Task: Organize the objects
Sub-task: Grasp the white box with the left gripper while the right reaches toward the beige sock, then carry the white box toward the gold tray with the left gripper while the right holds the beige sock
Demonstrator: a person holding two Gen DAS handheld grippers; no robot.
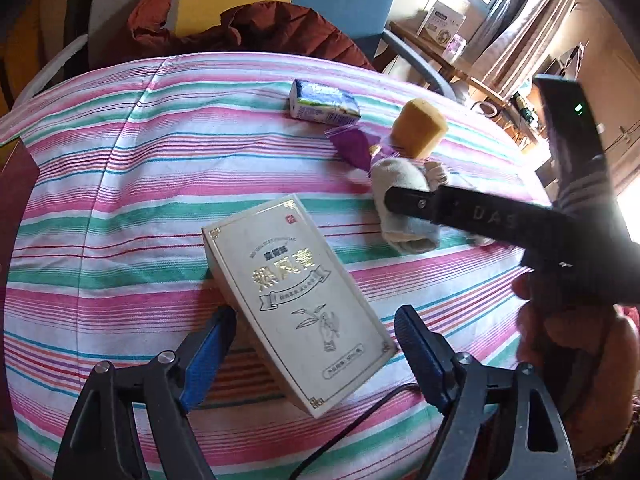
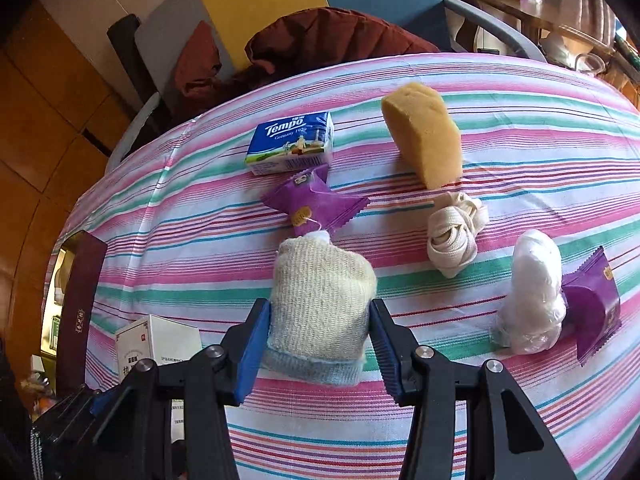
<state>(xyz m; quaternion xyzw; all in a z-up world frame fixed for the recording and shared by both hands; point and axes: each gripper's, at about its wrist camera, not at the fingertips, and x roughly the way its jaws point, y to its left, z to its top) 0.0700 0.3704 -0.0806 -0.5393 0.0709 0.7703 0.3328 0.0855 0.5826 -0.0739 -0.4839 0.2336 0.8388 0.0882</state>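
Nearest the near edge of a table covered by a striped cloth, the left gripper stands with its jaws wide apart on either side of a cream carton with gold lettering; neither blue pad touches the carton, which lies flat. To the right of the carton, the right gripper has its pads pressed on both sides of a rolled cream sock, which rests on the cloth toward the middle. Beyond the sock lie a purple sachet, then a Tempo tissue pack and a yellow sponge toward the far edge. A knotted cream strap, a white plastic bundle and a second purple sachet sit toward the right edge. Judging by this scatter, little appears sorted and most remains. A dark box at the left edge is cut off, its contents unclear. No obvious container shows, and the carton's far side is hidden in the right view.
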